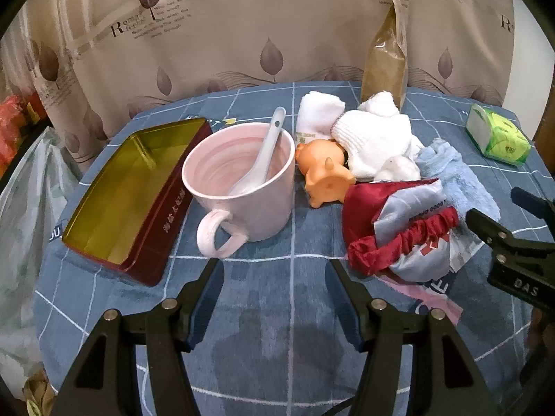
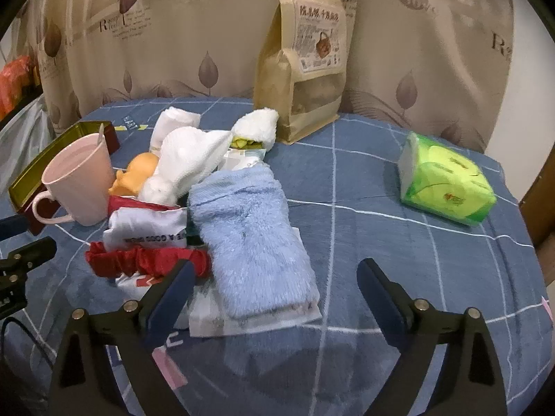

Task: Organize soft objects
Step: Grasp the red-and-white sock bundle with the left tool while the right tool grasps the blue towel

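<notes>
- Right gripper (image 2: 274, 284) gapes wide, empty; the folded blue towel (image 2: 253, 228) lies between and just ahead of its jaws.
- Risk: its left finger could snag the red scrunchie (image 2: 145, 260) alongside.
- Left gripper (image 1: 274, 287) open, empty.

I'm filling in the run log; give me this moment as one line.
stage: approach | left gripper: open, empty, near pink mug | right gripper: open, empty, over light blue towel | red tin: empty

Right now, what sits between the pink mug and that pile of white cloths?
An orange rubber pig toy lies on the blue checked cloth between the pink mug and the white cloths, touching the cloths. The left wrist view shows it best.
</notes>
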### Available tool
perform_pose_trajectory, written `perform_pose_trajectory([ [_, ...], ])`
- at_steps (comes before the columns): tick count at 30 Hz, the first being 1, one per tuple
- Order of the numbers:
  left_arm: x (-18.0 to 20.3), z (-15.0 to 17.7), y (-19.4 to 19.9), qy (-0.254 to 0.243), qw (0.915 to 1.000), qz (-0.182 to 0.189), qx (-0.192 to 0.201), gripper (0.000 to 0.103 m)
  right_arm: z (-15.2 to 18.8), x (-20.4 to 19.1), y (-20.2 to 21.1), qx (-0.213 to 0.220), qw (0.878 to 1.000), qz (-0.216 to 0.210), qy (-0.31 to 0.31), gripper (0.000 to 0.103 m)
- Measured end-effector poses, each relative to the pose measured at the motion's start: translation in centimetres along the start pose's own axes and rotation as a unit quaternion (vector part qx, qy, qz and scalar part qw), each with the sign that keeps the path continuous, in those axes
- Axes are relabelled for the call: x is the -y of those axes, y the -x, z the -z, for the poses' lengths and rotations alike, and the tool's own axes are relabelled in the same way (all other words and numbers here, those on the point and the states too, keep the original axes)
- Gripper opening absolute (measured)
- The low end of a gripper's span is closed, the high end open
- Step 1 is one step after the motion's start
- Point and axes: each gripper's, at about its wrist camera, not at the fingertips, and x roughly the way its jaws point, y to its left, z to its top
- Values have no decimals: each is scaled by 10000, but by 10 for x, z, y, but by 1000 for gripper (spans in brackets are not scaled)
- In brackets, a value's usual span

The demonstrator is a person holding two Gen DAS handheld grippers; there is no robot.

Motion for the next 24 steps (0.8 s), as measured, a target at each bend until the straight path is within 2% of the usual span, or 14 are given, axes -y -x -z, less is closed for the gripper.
perform_pose_trajectory([
  [11, 4, -2, -18, -168, 9996, 201, -89, 62, -20, -9, -35, -203, 9990, -87, 384, 84],
  [13, 6, -3, -21, -202, 9995, 204, -119, 62, -23, -12, -40, -218, 9986, -124, 475, 77],
  [15, 7, -4, -23, -230, 9994, 216, -139, 62, -23, -14, -42, -245, 9981, -231, 510, 55],
  [16, 8, -4, -25, -242, 9993, 223, -148, 62, -23, -13, -43, -261, 9980, -317, 490, 49],
  [20, 14, -8, -27, -307, 9990, 305, -134, 62, -22, -9, -40, -248, 9979, -443, 401, 38],
  [24, 17, -9, -24, -332, 9983, 465, -93, 62, -29, 2, -27, -197, 9984, -514, 119, 33],
])
